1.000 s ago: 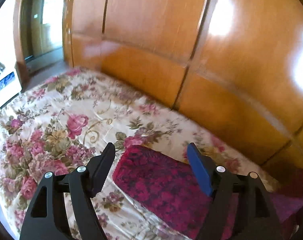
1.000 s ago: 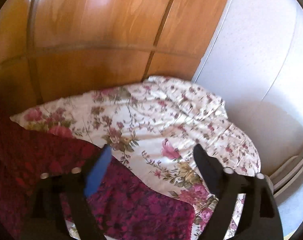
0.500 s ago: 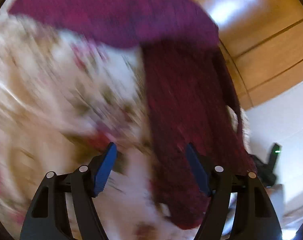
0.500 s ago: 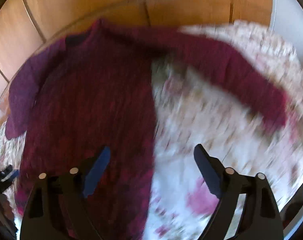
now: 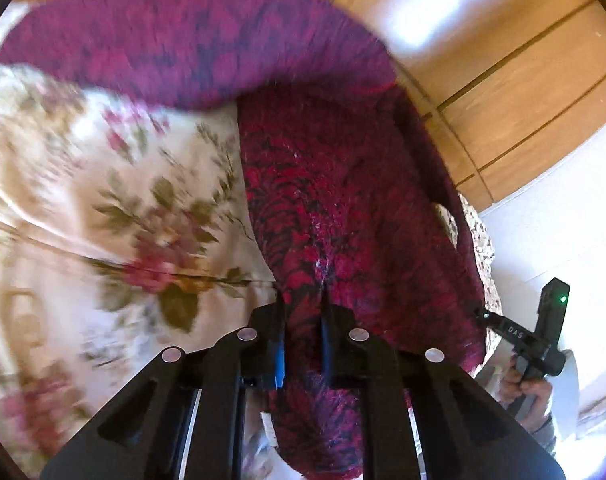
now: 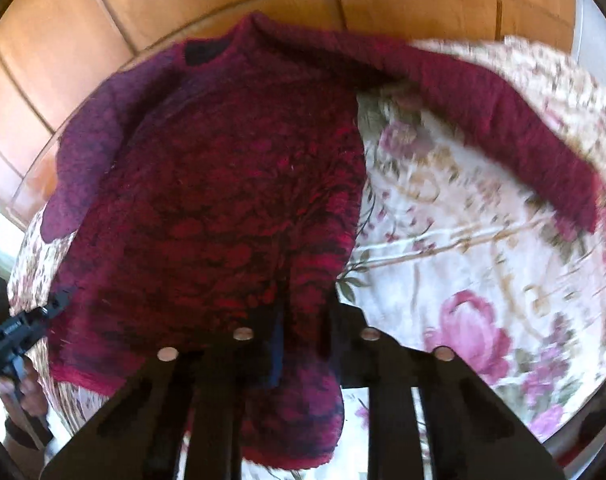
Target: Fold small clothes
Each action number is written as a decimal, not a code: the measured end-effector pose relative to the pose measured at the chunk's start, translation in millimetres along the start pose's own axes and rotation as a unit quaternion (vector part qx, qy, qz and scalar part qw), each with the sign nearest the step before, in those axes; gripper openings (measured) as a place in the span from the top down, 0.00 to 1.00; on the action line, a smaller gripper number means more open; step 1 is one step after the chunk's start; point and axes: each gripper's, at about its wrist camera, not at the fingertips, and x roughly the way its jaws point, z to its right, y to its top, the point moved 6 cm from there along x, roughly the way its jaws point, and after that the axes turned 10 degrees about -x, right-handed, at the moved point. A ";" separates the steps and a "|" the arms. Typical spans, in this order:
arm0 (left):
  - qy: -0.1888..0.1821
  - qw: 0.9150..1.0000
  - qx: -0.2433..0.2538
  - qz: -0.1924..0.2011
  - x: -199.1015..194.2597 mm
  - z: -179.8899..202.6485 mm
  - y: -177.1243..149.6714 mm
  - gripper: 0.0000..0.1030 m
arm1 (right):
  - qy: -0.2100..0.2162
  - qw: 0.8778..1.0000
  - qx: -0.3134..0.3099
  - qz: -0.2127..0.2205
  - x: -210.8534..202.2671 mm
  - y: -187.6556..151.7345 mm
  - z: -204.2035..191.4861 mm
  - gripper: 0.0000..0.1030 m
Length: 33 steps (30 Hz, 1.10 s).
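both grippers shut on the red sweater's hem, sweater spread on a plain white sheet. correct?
Not quite: the bedspread is floral, with pink roses, as the right wrist view shows. The rest holds: the left gripper and right gripper are each shut on the hem of the red sweater.

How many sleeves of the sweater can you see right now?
2. In the right wrist view, one sleeve stretches right across the floral bedspread; the other sleeve lies at the left by the wood panels.

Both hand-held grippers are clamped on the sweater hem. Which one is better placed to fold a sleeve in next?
Probably the right hand-held gripper: its sleeve lies spread flat on the floral bedspread. The other sleeve hangs off the edge.
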 end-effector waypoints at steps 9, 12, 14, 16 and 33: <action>0.031 0.999 0.037 -0.022 -59.0 -10.9 -68.9 0.89 | -0.002 0.999 -0.040 -0.032 -32.7 -75.0 0.9 0.88; 0.050 0.998 0.020 -0.031 -57.8 -21.2 -85.7 0.88 | -0.002 0.999 -0.023 -0.049 -28.1 -104.7 3.9 0.88; 0.053 0.998 0.017 -0.034 -52.7 -21.7 -83.6 0.83 | -0.001 0.999 -0.016 -0.042 -28.6 -106.6 5.4 0.87; 0.063 0.998 0.005 -0.023 -46.6 -20.0 -75.0 0.75 | -0.011 0.999 -0.019 -0.040 -30.9 -101.5 5.5 0.75; 0.167 0.956 -0.171 0.171 -141.1 -167.5 109.1 0.31 | 0.022 0.992 -0.125 0.009 7.8 -25.5 -128.6 0.26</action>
